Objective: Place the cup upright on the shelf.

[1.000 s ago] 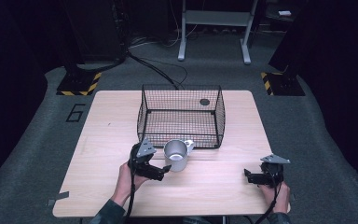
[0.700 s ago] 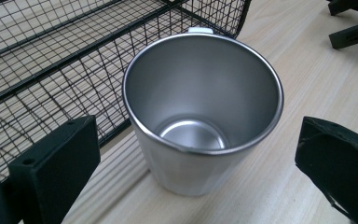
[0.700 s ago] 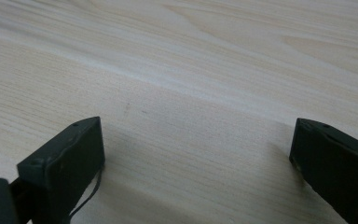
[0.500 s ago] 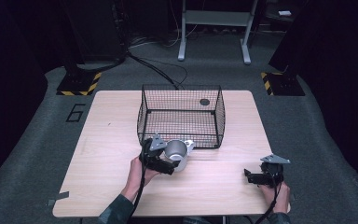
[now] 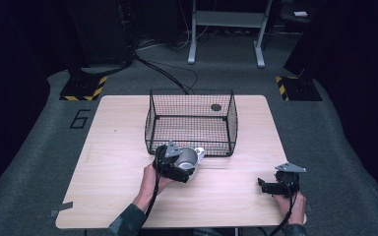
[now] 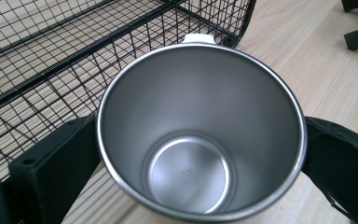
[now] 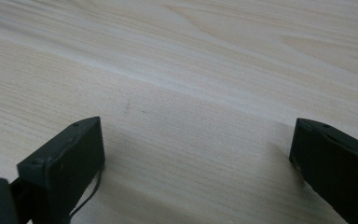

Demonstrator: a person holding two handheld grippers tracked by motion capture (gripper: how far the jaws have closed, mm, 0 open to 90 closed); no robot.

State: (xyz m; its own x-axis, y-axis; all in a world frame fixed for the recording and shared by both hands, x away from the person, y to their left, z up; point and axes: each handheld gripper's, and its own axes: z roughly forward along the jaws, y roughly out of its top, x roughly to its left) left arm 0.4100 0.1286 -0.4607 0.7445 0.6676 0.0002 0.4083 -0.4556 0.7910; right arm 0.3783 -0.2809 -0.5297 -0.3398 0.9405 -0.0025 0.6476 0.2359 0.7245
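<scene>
Left gripper view shows the left gripper (image 6: pixel 200 154) clamped around the steel cup (image 6: pixel 200 135) just beside the wire basket (image 6: pixel 51 60), so its smooth wall may slip, while the right gripper (image 7: pixel 196 154) rests spread apart on the table (image 7: pixel 214 56).

The left gripper (image 5: pixel 184 164) sits at centre, pointing toward 1 o'clock, its jaws clamped on a cup (image 6: pixel 200 135). The right gripper (image 5: pixel 266 186), at 4 o'clock, points toward 9 o'clock, jaws spread wide, low over the tabletop (image 7: pixel 191 70).
</scene>
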